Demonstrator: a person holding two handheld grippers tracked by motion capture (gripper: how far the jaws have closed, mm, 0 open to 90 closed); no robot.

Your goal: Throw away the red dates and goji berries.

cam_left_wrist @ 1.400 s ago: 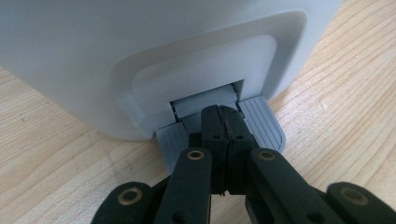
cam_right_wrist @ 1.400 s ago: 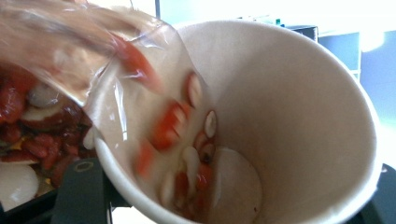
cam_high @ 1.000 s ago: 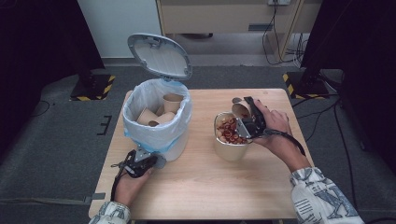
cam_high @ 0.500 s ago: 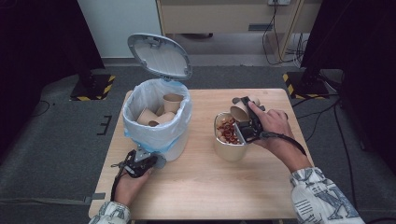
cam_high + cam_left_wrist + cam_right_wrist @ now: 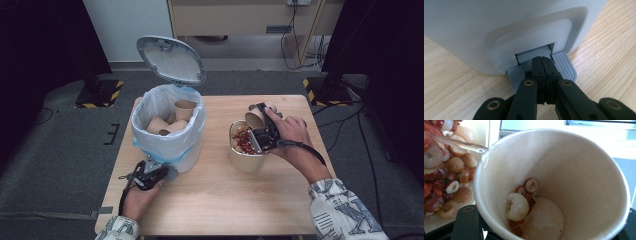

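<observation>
Wooden table [image 5: 220, 200], right gripper [image 5: 261, 131] fingers clamping tilted paper cup [image 5: 554, 185] (left gripper [image 5: 543, 75] fingers closed).

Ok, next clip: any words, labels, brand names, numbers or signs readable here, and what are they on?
None can be read.
Pedal bin and its raised lid: plain, no print showing.
Paper cup in the right gripper: blank inside.
Container of dried fruit: no label showing.
Yellow-and-black hazard stripes on the floor stands: a pattern, no lettering.

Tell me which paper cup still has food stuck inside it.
The paper cup held tilted in the right tool over the container of dried fruit; a few pieces cling near its bottom. The cups in the bin look empty.
</observation>
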